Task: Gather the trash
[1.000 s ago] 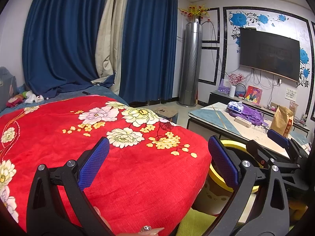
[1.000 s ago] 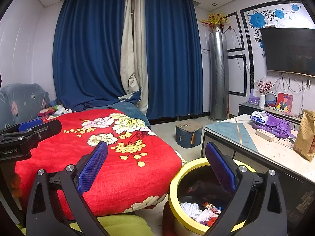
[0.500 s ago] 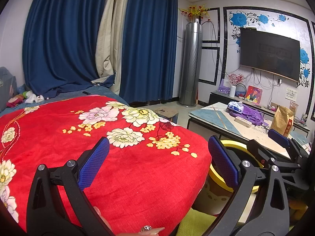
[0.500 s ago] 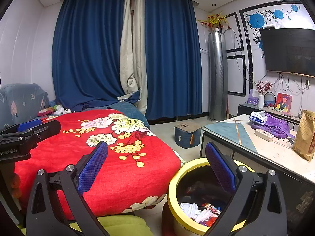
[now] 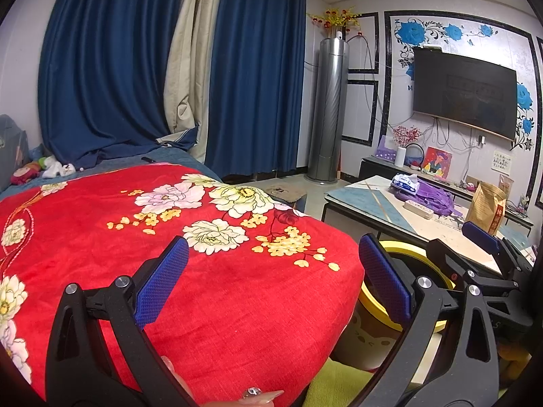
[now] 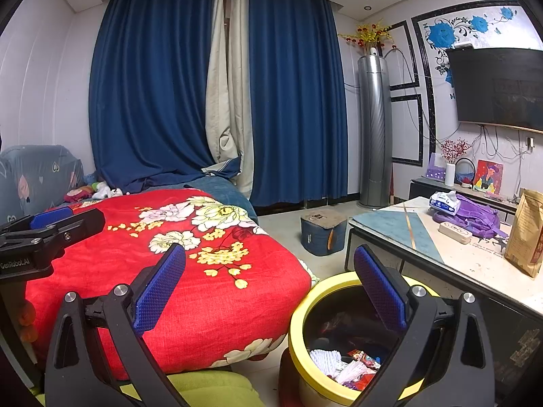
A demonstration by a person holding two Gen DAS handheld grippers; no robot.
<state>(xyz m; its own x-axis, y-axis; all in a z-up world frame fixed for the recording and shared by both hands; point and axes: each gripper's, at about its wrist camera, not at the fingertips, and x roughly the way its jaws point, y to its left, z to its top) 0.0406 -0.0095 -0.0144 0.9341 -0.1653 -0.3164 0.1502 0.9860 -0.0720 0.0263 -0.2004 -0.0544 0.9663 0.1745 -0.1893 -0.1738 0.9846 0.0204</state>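
A yellow-rimmed trash bin (image 6: pixel 298 308) stands on the floor between the bed and the low table, with white paper and red wrappers (image 6: pixel 342 366) lying inside. My right gripper (image 6: pixel 268 288) hovers open above the bin's near side, nothing between its blue pads. My left gripper (image 5: pixel 271 278) is open and empty over the red floral blanket (image 5: pixel 203 271); the bin's rim (image 5: pixel 407 247) shows behind its right finger. The right gripper (image 5: pixel 488 247) appears at the far right of the left wrist view, and the left gripper (image 6: pixel 51 224) at the left edge of the right wrist view.
A low table (image 6: pixel 475 257) at right carries a brown paper bag (image 6: pixel 524 234), a purple bag (image 6: pixel 475 215), a tissue pack (image 6: pixel 444 201) and a white power strip (image 6: pixel 454 232). A small dark stool (image 6: pixel 322 232) sits on the floor. A fingertip (image 5: pixel 261 398) shows below the left gripper.
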